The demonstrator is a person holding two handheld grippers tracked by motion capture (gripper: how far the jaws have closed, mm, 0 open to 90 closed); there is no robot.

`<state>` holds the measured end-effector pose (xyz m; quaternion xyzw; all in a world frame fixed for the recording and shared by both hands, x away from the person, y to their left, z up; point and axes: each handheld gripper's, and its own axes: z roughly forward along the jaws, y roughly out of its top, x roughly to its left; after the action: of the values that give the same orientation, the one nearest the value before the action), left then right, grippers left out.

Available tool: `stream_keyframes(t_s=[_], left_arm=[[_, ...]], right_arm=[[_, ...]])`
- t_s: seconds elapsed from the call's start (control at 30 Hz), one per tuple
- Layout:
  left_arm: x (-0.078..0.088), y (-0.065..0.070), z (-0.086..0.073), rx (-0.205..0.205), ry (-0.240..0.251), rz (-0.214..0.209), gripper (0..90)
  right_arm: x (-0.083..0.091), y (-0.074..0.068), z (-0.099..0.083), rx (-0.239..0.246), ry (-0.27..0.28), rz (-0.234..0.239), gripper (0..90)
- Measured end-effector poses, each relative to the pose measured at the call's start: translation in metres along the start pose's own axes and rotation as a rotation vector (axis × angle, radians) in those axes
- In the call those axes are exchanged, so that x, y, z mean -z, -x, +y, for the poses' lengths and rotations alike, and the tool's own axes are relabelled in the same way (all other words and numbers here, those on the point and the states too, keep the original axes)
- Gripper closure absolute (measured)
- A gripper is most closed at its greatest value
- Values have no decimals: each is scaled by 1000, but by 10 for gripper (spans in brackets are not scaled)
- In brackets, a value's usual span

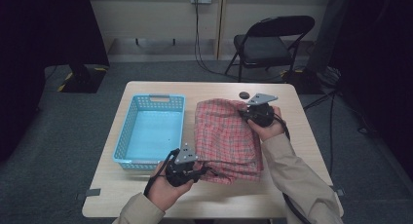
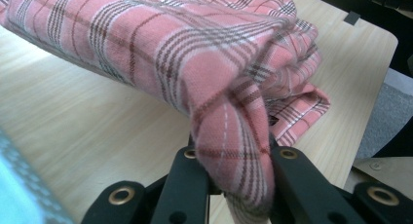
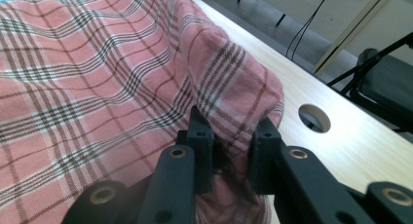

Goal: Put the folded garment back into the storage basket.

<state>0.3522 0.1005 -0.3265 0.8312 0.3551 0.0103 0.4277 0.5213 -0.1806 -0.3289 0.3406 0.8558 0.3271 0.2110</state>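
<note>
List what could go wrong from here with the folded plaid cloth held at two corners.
1. The left gripper pinches only a bunched corner of the plaid cloth; it may slip free.
2. The right gripper also holds just an edge fold, so the stacked layers could sag open and unfold.
3. The blue basket sits close beside the cloth; a dragging hem might snag its rim.

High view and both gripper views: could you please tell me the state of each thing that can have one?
Plaid cloth: folded, gripped at two corners, its near edge lifted off the table.
Left gripper: shut on the cloth's near corner.
Right gripper: shut on the cloth's far corner.
Blue basket: upright, empty.
Folding chair: unfolded, unoccupied.
</note>
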Motion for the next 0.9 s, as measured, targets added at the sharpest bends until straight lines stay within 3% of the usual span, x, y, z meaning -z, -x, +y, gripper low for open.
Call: stream_keyframes(t_s=[0.9], left_arm=[[52, -44, 7, 32, 10, 73, 834]], right_arm=[[-23, -30, 73, 66, 35, -5, 759]])
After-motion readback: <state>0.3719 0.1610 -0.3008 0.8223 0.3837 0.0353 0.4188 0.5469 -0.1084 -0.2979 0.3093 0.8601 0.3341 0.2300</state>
